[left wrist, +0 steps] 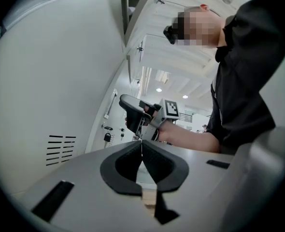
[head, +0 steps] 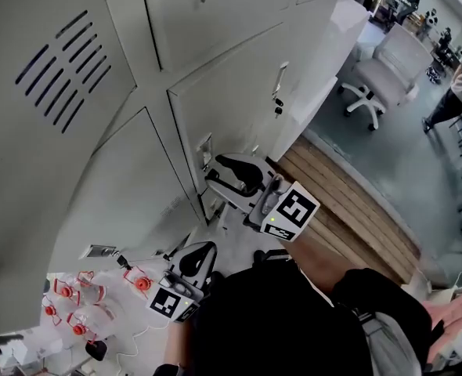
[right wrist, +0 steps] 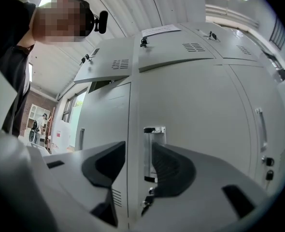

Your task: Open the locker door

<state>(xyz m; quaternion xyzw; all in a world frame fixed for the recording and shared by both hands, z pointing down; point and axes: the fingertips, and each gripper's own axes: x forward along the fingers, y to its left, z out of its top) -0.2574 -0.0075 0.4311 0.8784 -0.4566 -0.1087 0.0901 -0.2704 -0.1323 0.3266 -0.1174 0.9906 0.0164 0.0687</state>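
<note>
A bank of grey lockers fills the head view. One locker door (head: 231, 108) carries a recessed metal handle (head: 205, 153) at its left edge. My right gripper (head: 214, 171) is level with that handle and just in front of it, open. In the right gripper view the handle (right wrist: 150, 153) shows in the gap between the spread jaws of the right gripper (right wrist: 138, 146), with nothing pressed; keys (right wrist: 147, 202) hang below it. My left gripper (head: 206, 249) hangs lower, away from the lockers. Its jaws (left wrist: 141, 146) are shut and empty, and the right gripper (left wrist: 133, 112) is visible beyond them.
An upper locker door (right wrist: 104, 71) stands ajar. A neighbouring locker has a handle with a lock (head: 278, 104). A white office chair (head: 388, 69) and a wooden floor strip (head: 348, 202) lie to the right. Red-capped bottles (head: 74, 304) sit low at the left. A person (head: 458, 92) stands far right.
</note>
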